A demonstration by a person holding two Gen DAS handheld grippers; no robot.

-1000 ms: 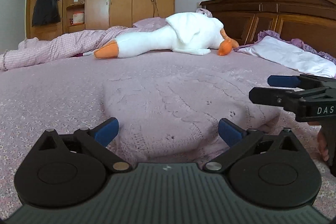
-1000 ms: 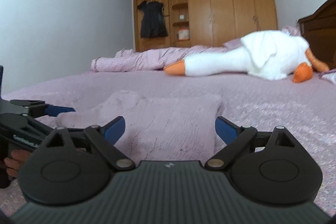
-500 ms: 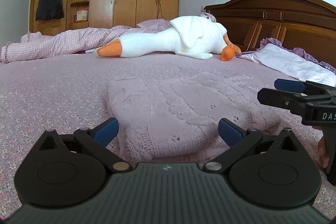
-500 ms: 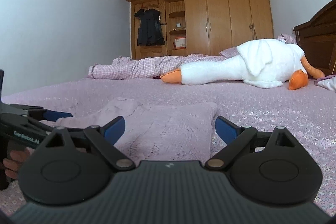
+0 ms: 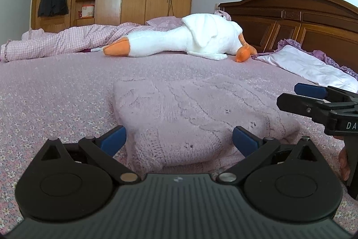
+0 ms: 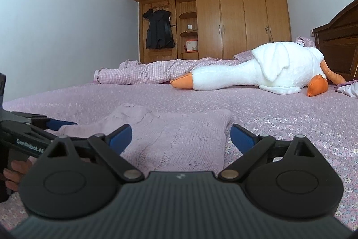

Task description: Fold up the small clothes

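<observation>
The pink knitted sweater (image 5: 192, 118) lies folded into a compact rectangle on the bedspread (image 5: 56, 93); both the left gripper (image 5: 179, 141) and right gripper (image 6: 180, 136) hover with jaws apart, holding nothing, so little seems left.

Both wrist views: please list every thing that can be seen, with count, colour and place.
knitted garment: one, pale pink, folded on the bed just ahead of both grippers
bedspread: one, lilac with small flowers, covering the bed
plush goose: one, white with orange beak and feet, lying across the far side of the bed
checked quilt: one, pink and white, bunched behind the goose
pillow: one, white with purple frill, by the headboard
headboard: one, dark brown wood
wardrobe: one, light brown wood, far wall
hanging garment: one, black, in the wardrobe's open bay
left gripper: black, blue pads, jaws open
right gripper: same, jaws open
</observation>
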